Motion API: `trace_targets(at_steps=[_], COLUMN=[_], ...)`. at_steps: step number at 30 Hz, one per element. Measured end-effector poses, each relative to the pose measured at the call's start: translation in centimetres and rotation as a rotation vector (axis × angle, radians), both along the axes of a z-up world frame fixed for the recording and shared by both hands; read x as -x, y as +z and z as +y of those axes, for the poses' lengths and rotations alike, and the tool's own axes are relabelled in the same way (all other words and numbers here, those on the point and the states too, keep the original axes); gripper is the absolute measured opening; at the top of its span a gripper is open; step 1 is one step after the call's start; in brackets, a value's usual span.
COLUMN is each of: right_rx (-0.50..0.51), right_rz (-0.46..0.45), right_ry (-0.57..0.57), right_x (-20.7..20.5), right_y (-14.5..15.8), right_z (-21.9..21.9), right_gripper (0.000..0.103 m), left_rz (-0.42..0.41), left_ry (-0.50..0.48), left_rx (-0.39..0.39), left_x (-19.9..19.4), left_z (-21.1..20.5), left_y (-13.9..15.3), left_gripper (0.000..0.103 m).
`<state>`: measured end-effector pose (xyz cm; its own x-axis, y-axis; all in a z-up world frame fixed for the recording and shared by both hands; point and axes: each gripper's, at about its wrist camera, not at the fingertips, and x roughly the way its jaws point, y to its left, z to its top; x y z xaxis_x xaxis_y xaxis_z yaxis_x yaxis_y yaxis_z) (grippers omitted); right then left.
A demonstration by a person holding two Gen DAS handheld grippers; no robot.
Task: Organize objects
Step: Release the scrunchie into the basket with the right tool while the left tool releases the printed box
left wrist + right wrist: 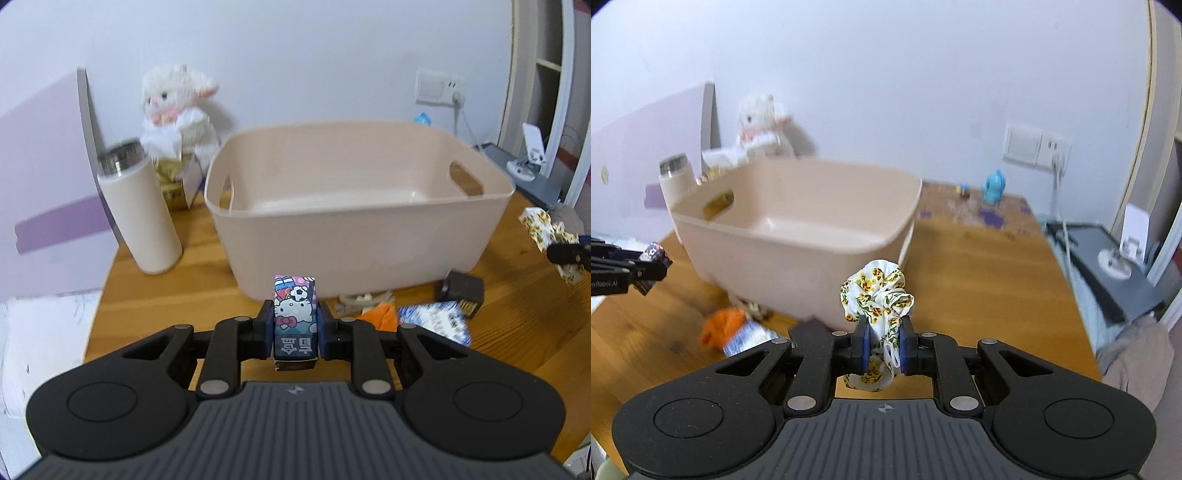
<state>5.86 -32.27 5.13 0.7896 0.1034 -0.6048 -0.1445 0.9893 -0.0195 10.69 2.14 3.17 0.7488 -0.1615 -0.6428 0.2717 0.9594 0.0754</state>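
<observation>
My left gripper (294, 326) is shut on a small Hello Kitty box (294, 317), held above the wooden table in front of the empty beige bin (354, 236). My right gripper (882, 345) is shut on a white floral scrunchie (875, 295), held before the bin's (798, 254) near right corner. In the left wrist view the scrunchie (543, 229) and right gripper show at the far right edge. In the right wrist view the left gripper (646, 273) with the box (657, 254) shows at the far left.
On the table by the bin lie an orange cloth (384, 315), a blue-white packet (439, 321), a dark brown box (461, 293) and a beige clip (364, 299). A cream thermos (140, 210) and plush lamb (177, 110) stand left. A blue toy (993, 186) stands far back.
</observation>
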Motion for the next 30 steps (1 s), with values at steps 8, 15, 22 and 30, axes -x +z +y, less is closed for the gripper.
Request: trace_targets(at_steps=[8,15,22,30], right_rx=[-0.013,-0.027,-0.038,-0.014], right_rz=[-0.096,-0.134,-0.107,-0.005], right_ry=[0.024,0.048,0.082,0.105], right_x=[-1.6,-4.7,-8.6,-12.4], right_y=[3.4,4.6,3.7,0.7], right_z=[0.7,1.7,2.8,4.2], right_gripper=[0.014,0.014,0.014,0.014], left_rz=[-0.108,-0.141,-0.118,-0.047], left_ry=[-0.015,-0.016,0.017,0.043], left_rx=[0.003,-0.005,-0.017,-0.062], left_x=[0.2,-2.1,-6.5,-11.2], left_z=[-0.9,-2.5,-4.5,-6.7], left_y=[3.8,4.9,4.2,1.7], left_gripper=[0.025,0.025,0.025,0.025])
